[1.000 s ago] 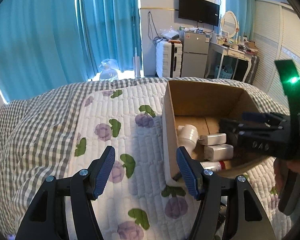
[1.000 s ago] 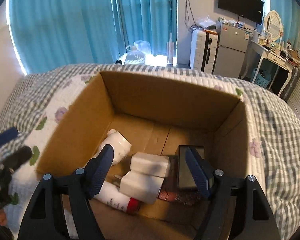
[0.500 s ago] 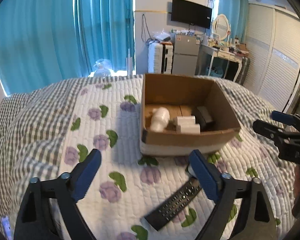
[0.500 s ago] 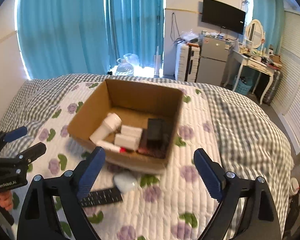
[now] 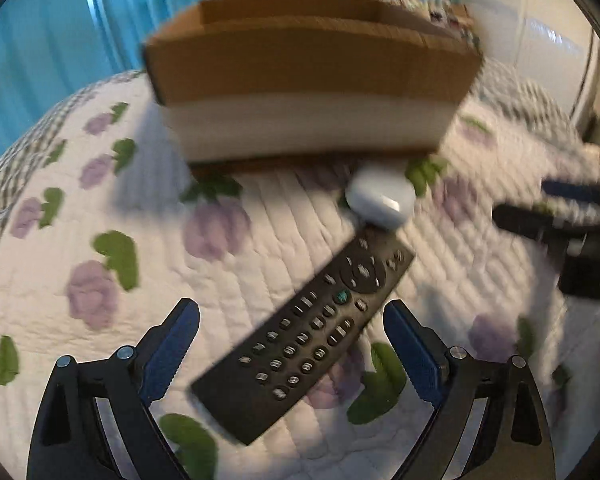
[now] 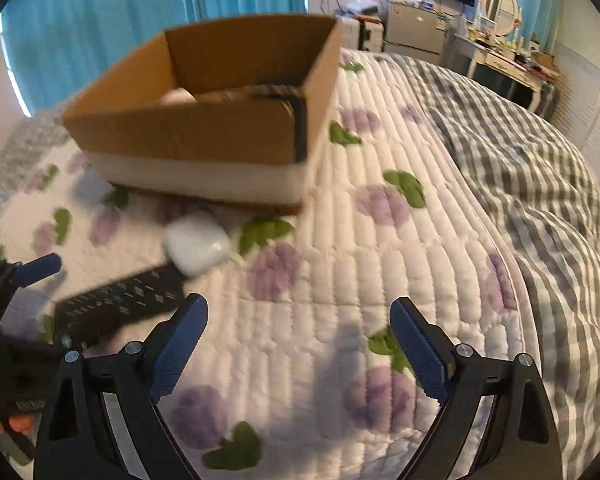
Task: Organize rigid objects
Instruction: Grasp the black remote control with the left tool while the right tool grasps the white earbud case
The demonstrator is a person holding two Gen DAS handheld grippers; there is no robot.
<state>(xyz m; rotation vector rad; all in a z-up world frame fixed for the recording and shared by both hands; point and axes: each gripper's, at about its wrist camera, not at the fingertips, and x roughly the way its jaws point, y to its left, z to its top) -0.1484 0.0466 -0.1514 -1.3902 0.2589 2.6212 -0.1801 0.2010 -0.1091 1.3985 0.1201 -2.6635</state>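
A black remote control [image 5: 306, 332] lies on the quilt, its near end between the open jaws of my left gripper [image 5: 292, 344]. A small white case [image 5: 381, 197] lies just past the remote's far end, in front of the cardboard box [image 5: 312, 76]. In the right wrist view the remote [image 6: 120, 304] and the white case [image 6: 198, 243] lie to the left of my open, empty right gripper [image 6: 298, 340]. The box [image 6: 204, 132] holds a white bottle and other items, mostly hidden by its wall. My left gripper [image 6: 18, 280] shows at the left edge.
The floral quilt [image 6: 380, 248] covers the bed, with a grey checked blanket [image 6: 540, 184] on the right. Blue curtains, a fridge, a desk and a TV stand far behind. My right gripper [image 5: 560, 216] shows at the right of the left wrist view.
Both grippers have pulled back from the box and dropped low over the quilt. The left gripper has come down around the remote's near end. The view is blurred by motion.
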